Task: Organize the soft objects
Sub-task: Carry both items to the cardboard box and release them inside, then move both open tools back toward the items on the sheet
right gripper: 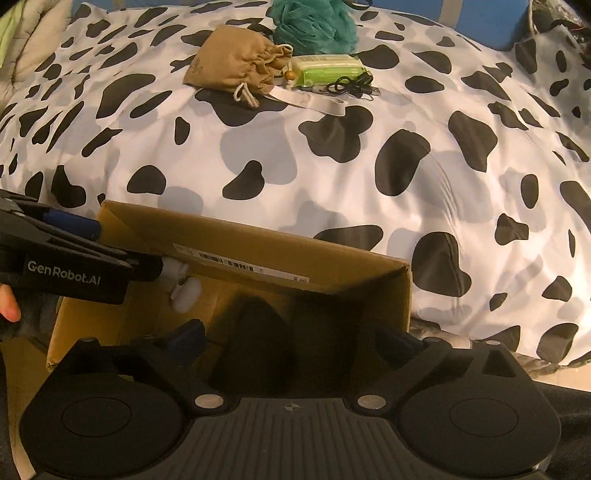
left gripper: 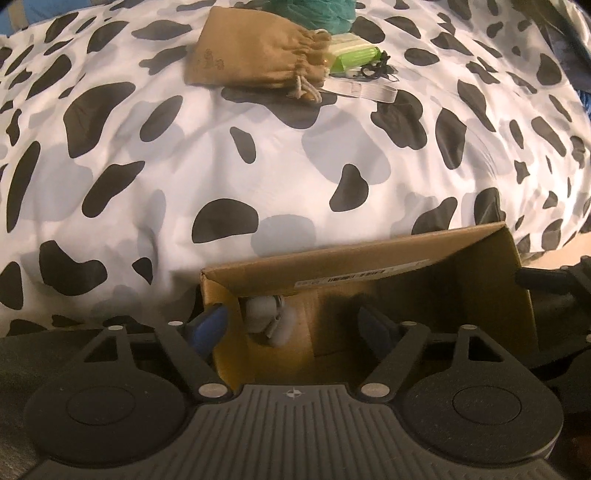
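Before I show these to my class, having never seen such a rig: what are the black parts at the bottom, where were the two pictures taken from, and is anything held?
No robot here: a person holds a hand-held gripper in each hand, each with a wide-angle camera looking along its two fingers. One picture is from the left gripper, the other from the right gripper. Both are open and hold nothing, poised over an open cardboard box at the edge of a cow-print bedcover. In the box lies a small whitish soft item. Farther back on the cover are a tan drawstring pouch, a teal mesh sponge, a green packet and black hair ties.
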Demonstrator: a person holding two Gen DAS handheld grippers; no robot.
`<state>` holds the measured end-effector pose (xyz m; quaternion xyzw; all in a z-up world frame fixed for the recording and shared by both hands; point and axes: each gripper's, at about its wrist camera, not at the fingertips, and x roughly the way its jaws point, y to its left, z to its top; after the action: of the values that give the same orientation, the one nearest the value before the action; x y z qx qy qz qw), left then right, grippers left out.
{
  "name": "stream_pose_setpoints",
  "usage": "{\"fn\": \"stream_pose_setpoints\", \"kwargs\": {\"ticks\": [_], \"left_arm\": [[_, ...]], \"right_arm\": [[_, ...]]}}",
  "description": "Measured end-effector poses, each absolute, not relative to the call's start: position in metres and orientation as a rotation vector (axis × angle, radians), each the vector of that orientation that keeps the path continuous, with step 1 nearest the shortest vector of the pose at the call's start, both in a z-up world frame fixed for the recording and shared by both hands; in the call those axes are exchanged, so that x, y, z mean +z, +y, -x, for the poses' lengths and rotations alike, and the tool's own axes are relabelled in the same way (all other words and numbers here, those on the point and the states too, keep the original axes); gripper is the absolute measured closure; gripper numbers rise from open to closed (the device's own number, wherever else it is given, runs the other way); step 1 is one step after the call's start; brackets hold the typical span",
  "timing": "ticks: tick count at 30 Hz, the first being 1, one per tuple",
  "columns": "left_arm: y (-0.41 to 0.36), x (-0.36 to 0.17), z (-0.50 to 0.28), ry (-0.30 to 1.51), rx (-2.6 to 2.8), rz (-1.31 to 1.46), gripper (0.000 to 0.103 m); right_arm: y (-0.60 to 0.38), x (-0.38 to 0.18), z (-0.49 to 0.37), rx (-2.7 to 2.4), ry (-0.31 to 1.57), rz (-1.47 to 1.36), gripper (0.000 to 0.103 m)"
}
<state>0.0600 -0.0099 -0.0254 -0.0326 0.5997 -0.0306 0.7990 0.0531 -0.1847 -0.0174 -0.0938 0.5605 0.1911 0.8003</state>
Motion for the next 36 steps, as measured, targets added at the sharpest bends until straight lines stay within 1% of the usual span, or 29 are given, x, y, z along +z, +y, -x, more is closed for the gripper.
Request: {"fn": "stream_pose_setpoints", "kwargs": {"ticks": [2,20,36], "left_arm": [[-0.01,-0.025,-0.06,1.285,-0.063,0.077,0.025],[-0.007,-0.019,-0.062,1.253,-0.031,0.086,0.025],[-0.003,0.01,-0.075,1.107,0.024,0.134,0.025]], "right_arm": [[-0.185,-0.018,-0.054,0.403,1.203,0.202,0.0],[-0.19,-0.017,-0.059,0.353,1.193,0.187,0.0],[-0.209,0.009,-0.07,0.342,1.084,0.058,0.0]]}}
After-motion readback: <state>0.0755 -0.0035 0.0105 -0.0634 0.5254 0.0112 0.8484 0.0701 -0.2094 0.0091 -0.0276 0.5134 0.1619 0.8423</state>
